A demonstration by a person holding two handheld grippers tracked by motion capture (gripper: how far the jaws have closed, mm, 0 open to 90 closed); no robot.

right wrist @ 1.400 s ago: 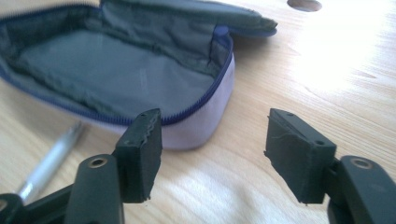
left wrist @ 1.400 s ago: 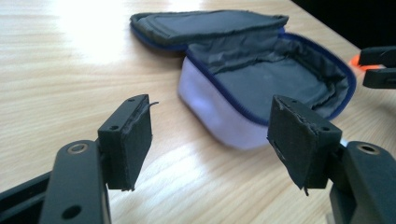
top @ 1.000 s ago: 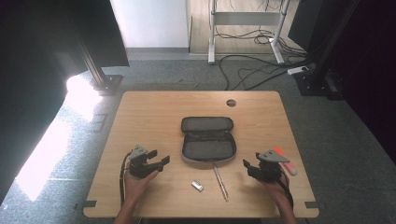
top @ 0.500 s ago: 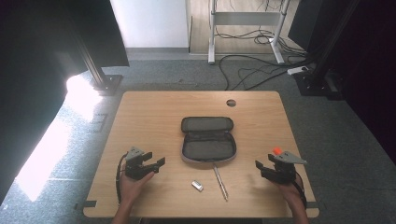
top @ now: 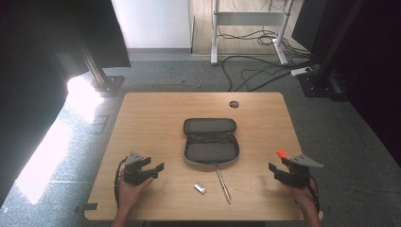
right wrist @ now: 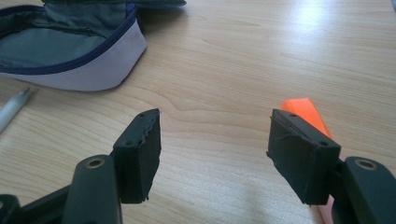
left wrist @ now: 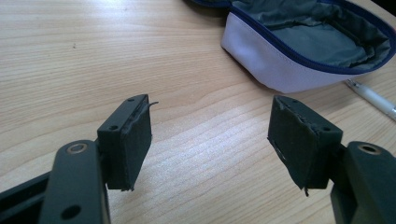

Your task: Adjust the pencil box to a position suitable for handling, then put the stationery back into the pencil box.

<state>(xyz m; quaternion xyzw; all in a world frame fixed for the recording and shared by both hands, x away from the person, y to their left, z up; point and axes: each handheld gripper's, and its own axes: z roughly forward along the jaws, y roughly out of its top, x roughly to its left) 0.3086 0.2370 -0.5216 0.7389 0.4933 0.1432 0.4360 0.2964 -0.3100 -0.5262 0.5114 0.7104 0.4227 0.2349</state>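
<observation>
Nearby, pen (top: pixel 222 183) lies beside open pouch (top: pixel 211 147).

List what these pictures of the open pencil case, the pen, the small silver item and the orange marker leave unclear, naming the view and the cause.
- Small silver item: too small in the high view to identify.
- Orange marker: its near end is hidden behind the right gripper jaw.
- Pen: cut off by the left gripper view's edge.
- Pencil case: interior too dim in the high view to tell whether anything lies inside.
</observation>
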